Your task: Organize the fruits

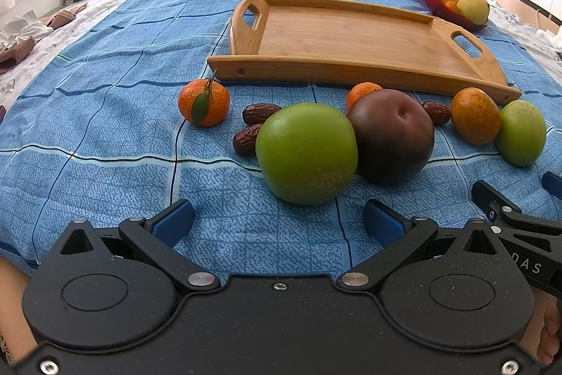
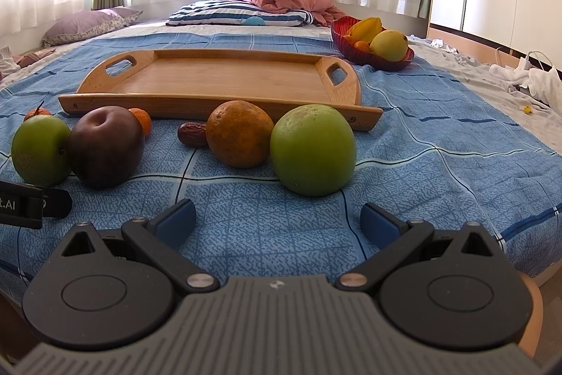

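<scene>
Fruits (image 1: 306, 153) — leafed mandarin (image 1: 203, 102) clear only from left wrist.

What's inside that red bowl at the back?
The red bowl holds a yellow starfruit, a yellow-green round fruit and something small and orange. Whatever lies beneath them is covered.

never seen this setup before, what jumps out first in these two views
First, the loose row of fruit on the blue checked bedspread: a big green apple touching a dark purple plum straight ahead of the open left gripper, and a second green apple before the open right gripper. Behind the row lies a bare wooden tray, with a red bowl of fruit past its right end.
</scene>
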Demonstrator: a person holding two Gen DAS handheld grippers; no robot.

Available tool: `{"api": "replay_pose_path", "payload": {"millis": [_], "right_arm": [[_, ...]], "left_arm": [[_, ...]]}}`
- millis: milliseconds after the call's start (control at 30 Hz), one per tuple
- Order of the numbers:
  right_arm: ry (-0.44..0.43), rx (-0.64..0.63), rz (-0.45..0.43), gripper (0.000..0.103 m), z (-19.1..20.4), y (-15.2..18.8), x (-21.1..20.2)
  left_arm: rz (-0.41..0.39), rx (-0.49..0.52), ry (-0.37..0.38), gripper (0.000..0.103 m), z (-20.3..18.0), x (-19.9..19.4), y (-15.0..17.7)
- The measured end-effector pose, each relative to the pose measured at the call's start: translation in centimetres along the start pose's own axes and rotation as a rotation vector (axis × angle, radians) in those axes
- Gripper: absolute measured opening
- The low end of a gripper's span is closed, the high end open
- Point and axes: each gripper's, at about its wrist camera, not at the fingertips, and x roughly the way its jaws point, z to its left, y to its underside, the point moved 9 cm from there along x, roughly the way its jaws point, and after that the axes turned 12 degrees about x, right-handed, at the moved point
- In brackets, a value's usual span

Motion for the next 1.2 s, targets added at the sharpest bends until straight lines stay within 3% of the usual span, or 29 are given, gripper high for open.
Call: {"api": "replay_pose_path", "payload": {"millis": [333, 567, 733, 1033, 1200], "right_arm": [[-0.016, 0.008, -0.028, 0.103, -0.3, 0.0, -0.1], [-0.025, 0.004, -0.086, 0.103, -0.4, 0.3, -0.4], [-0.056, 0.051, -0.064, 0.103, -0.7, -0.6, -0.5], [-0.038, 0.059, -0.168, 0.097, -1.5, -2.6, -1.4], [-0.013, 0.038, -0.191, 0.087, -1.8, -3.3, -1.3]], "left_arm": [[-0.029, 0.008, 0.024, 0.103, 0.3, -0.3, 0.0], [-0.050, 0.011, 0.000, 0.103, 0.0, -0.5, 0.0], [-0.052, -0.013, -0.011, 0.103, 0.3, -0.9, -0.5], [-0.188, 0.003, 0.023, 0.103, -0.2, -2.9, -2.4], [-0.192, 0.020, -0.001, 0.085, -0.5, -2.8, -2.8]]}}
